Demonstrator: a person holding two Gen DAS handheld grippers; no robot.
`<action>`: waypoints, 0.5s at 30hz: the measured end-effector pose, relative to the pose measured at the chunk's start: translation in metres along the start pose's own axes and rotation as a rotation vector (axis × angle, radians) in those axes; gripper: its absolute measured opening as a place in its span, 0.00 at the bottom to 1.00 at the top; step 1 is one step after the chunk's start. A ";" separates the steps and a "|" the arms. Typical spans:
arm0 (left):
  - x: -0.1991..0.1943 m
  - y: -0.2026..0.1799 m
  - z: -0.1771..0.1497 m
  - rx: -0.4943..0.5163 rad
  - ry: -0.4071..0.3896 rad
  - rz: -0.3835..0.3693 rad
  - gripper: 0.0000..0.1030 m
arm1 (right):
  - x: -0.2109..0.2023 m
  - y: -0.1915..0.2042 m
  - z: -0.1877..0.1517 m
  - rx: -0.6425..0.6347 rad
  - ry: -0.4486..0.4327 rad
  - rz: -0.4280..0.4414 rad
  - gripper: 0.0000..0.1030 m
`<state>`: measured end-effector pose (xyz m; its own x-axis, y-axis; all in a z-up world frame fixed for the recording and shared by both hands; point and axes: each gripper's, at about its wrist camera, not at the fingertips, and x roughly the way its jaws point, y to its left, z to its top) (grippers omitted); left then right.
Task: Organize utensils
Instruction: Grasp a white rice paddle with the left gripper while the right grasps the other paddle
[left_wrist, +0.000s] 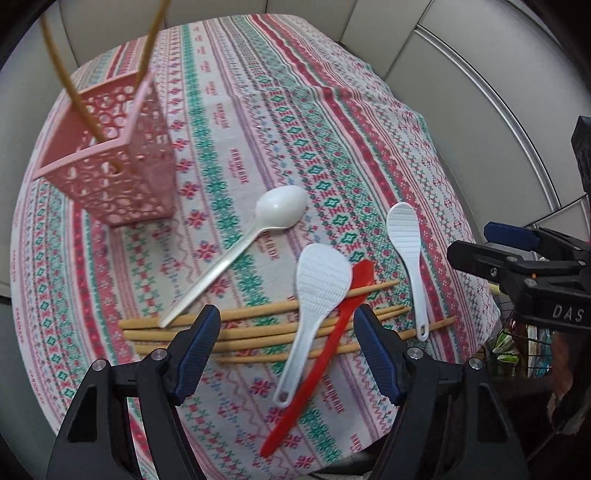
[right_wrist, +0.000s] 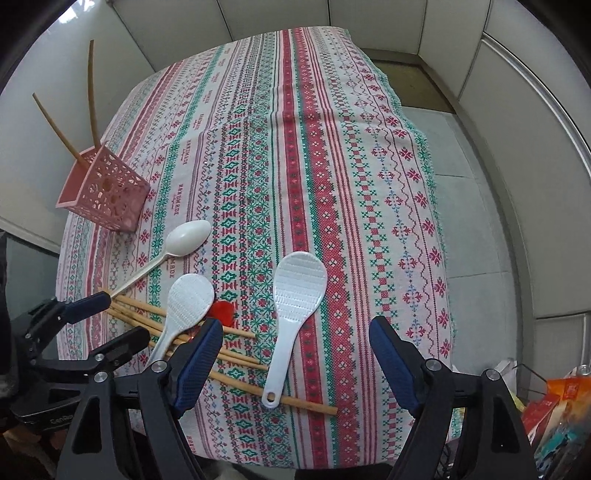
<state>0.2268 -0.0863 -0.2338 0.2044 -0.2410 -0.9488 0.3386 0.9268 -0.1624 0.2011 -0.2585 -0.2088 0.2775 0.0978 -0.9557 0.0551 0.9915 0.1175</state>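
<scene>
A pink perforated holder (left_wrist: 110, 162) stands at the table's left with two chopsticks (left_wrist: 70, 81) in it; it also shows in the right wrist view (right_wrist: 107, 190). Several wooden chopsticks (left_wrist: 258, 332) lie in a row near the front edge. Across them lie a white rice paddle (left_wrist: 314, 299) and a red spatula (left_wrist: 325, 339). A white spoon (left_wrist: 258, 229) and a second white paddle (left_wrist: 408, 251) lie nearby. My left gripper (left_wrist: 286, 345) is open above the chopsticks. My right gripper (right_wrist: 295, 356) is open above the second paddle (right_wrist: 291, 314).
The table wears a patterned red, green and white cloth (right_wrist: 332, 166). Grey wall panels (right_wrist: 498, 110) surround it. Colourful packages (right_wrist: 554, 413) sit low at the right, beyond the table edge. The right gripper shows in the left wrist view (left_wrist: 517, 258).
</scene>
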 end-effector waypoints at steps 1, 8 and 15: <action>0.003 -0.004 0.002 0.008 0.000 0.003 0.70 | 0.001 -0.001 0.000 0.002 0.001 -0.001 0.80; 0.024 -0.032 0.013 0.089 0.004 0.043 0.58 | 0.004 -0.015 0.000 0.027 0.014 -0.012 0.80; 0.046 -0.049 0.026 0.160 0.008 0.131 0.48 | 0.007 -0.034 -0.003 0.065 0.025 -0.021 0.80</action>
<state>0.2430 -0.1505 -0.2625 0.2489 -0.1188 -0.9612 0.4512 0.8924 0.0066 0.1982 -0.2915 -0.2202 0.2518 0.0798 -0.9645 0.1232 0.9859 0.1137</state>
